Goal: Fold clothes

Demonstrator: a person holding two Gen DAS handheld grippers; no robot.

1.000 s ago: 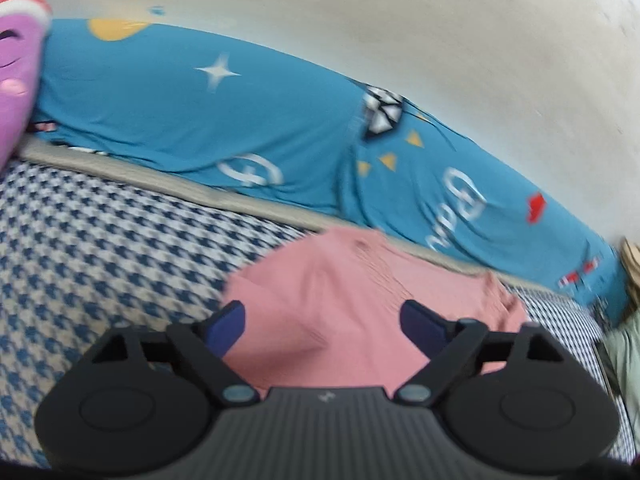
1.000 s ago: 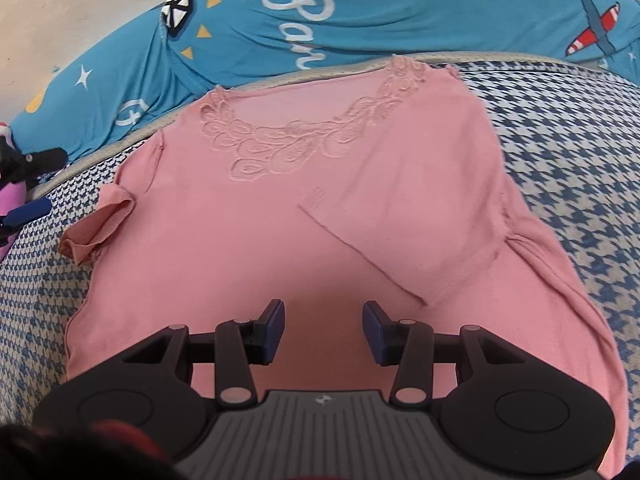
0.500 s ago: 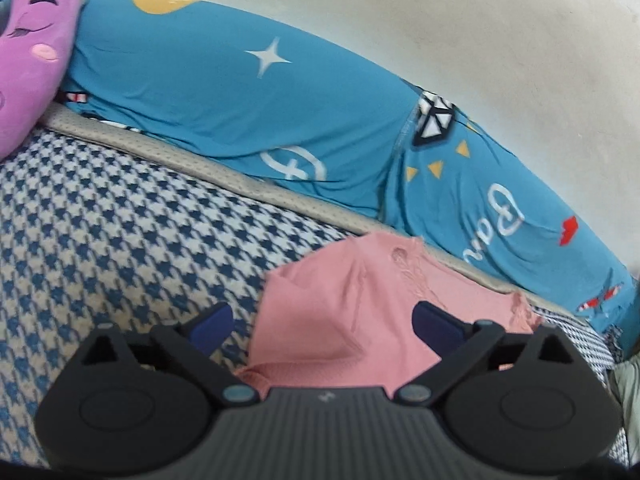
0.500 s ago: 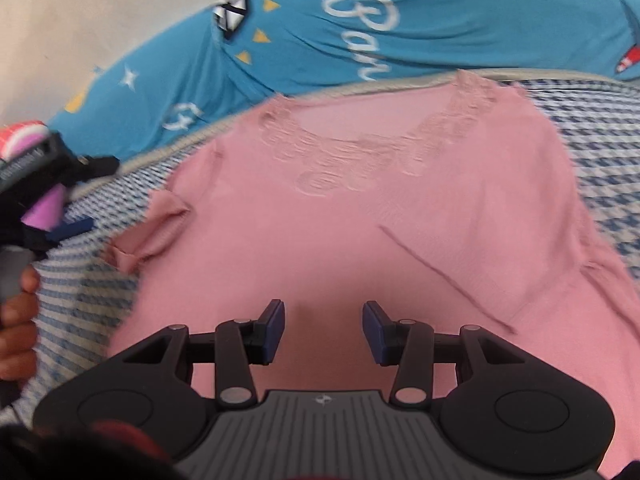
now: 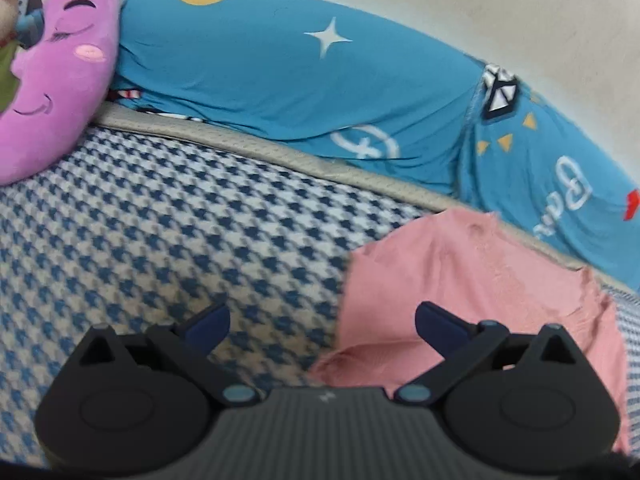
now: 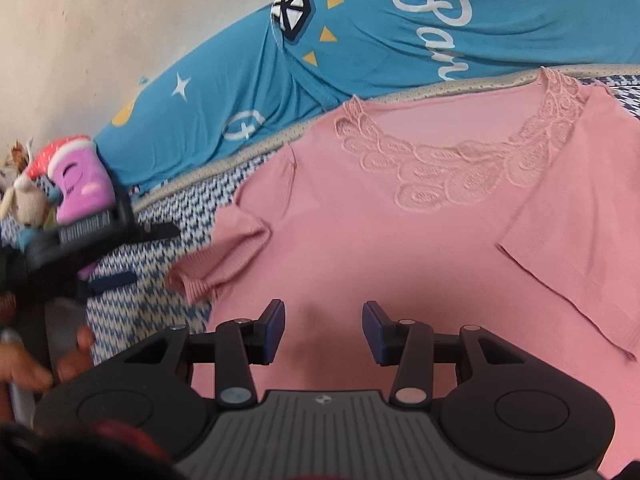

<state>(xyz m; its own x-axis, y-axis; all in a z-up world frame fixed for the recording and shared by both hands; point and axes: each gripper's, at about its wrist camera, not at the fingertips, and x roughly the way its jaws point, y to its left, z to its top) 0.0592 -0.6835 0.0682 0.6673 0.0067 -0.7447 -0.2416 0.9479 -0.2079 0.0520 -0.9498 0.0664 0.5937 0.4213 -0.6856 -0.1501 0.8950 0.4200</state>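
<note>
Cream wall [image 5: 500,20] behind everything, scuffed and bare. Against its foot, a long blue quilt [image 5: 280,80], printed with stars, triangles and white script, bunched along the far edge of the bed. Bed surface is a blue-and-white houndstooth cover [image 5: 160,240] with a beige piped border [image 5: 240,144] just under the quilt. Pink top [image 6: 380,248] lies flat on the cover, lace neckline [image 6: 460,168] toward the quilt, collar close to the border. Its sleeve on the picture's right [image 6: 568,248] is folded in over the chest; the other sleeve [image 6: 224,256] sits crumpled at the garment's edge, half off onto the cover. Purple plush toy [image 5: 56,92] with a red-and-white cap leans at the far corner, touching the quilt; a small pale plush [image 6: 24,200] beside it, blurred. Left gripper [image 5: 320,324] has its jaws spread wide, having just been opening; nothing gripped, houndstooth and the crumpled sleeve's edge showing below the gap. Right gripper [image 6: 324,328] hovers over the top's lower body, jaws partly apart, nothing between them. In the right wrist view, a hand [image 6: 36,360] holding the left gripper's handle blocks the bed's near corner.
</note>
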